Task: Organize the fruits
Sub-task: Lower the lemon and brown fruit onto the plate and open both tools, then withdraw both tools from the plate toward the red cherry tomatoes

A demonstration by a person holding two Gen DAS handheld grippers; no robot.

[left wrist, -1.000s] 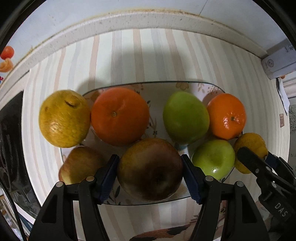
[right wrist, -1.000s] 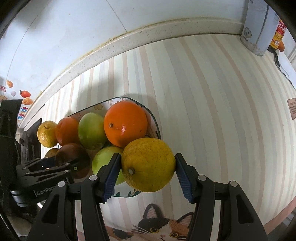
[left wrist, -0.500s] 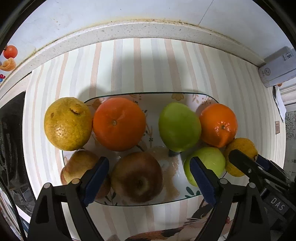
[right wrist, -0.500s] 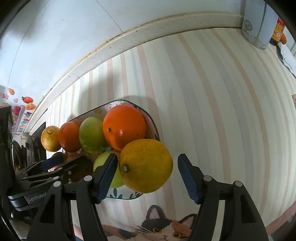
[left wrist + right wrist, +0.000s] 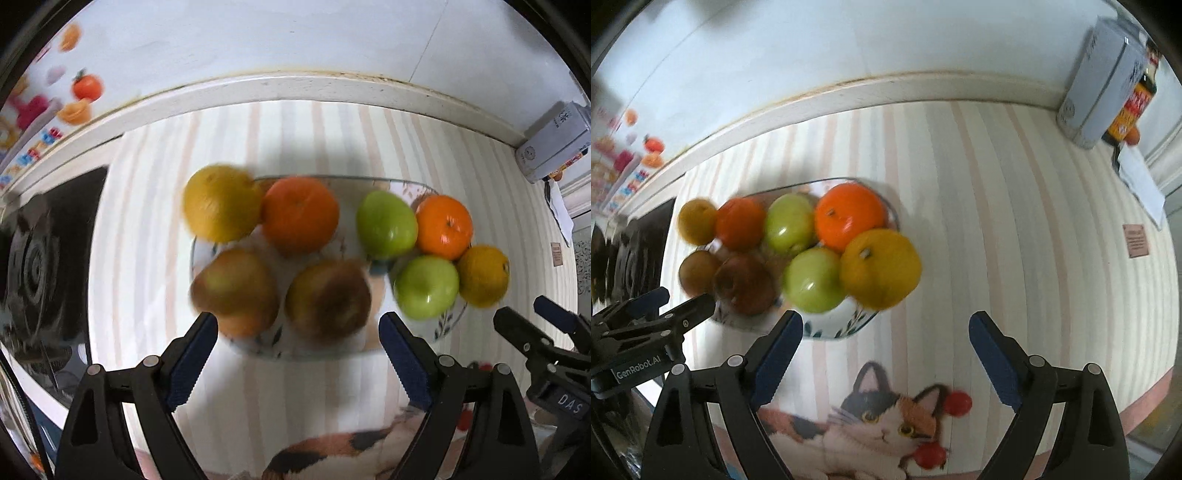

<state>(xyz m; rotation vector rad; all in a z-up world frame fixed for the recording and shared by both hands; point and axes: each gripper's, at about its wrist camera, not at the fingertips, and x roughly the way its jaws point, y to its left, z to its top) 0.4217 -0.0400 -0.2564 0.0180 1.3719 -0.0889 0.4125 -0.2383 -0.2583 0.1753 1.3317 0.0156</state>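
On a striped cloth (image 5: 997, 206) w/ a cat print at 6 o'clock sits an oblong plate (image 5: 437, 332), running roughly 9 to 3 o'clock in the left view, all eight fruits on or against it. Back row, 9 to 3: yellow citrus (image 5: 221, 203) hanging over the plate's 10 o'clock corner, big orange (image 5: 301, 214), green pear-ish fruit (image 5: 386, 225), small orange (image 5: 445, 227). Front row: two brownish apples (image 5: 234, 290) and (image 5: 328, 299), a green apple (image 5: 426, 288), then a second yellow citrus (image 5: 484, 275) at the 3 o'clock end, resting half off the rim. A carton (image 5: 1100, 77) stands well apart at 1 o'clock in the right view.

Left tongs (image 5: 295, 354): released, jaws spread wide, nothing between them, hovering just at the plate's near edge in front of the brown apples. Right tongs (image 5: 886, 350): also released and empty, over bare cloth at 5 o'clock of the plate, near the end citrus (image 5: 881, 267).

Handling, as a guess: fruits look firm, round, moderately heavy for their size; apple skins glossy so prob. slippery; citrus peel pebbly, better grip. Take each across its widest middle, pads on opposite sides, squeeze gently — brown apples look bruised/soft, could dent. Both end citrus look likeliest to roll off if nudged. Plate looks ceramic or glass: breakable, don't knock the rim.
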